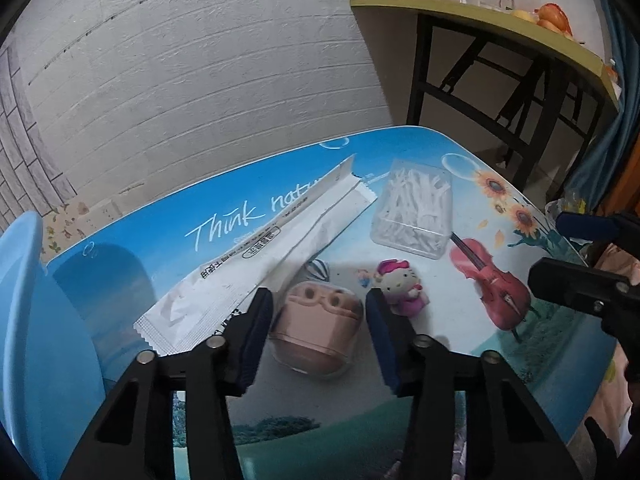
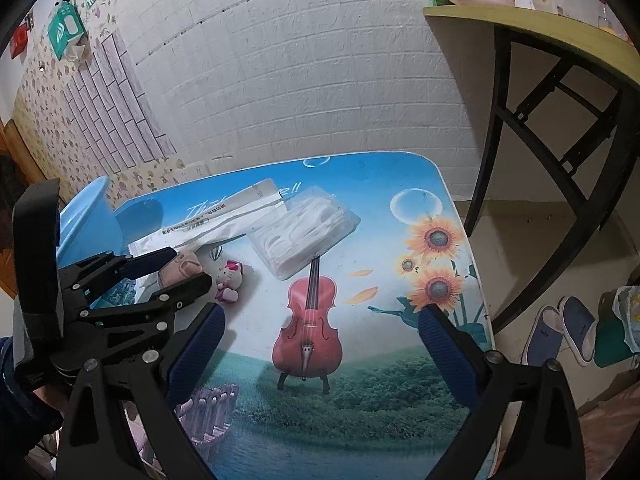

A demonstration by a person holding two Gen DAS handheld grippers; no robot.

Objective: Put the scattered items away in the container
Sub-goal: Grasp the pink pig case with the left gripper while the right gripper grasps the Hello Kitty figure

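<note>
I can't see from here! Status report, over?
Left gripper open, straddling pink goggle-faced plastic case. Right gripper open, empty. Blue plastic basin left. White paper wrapper touches left finger.

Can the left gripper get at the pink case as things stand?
Probably yes. The left gripper is open, its jaws flanking the pink case with nothing between. The white packet and Hello Kitty figure sit just outside the fingers.
</note>
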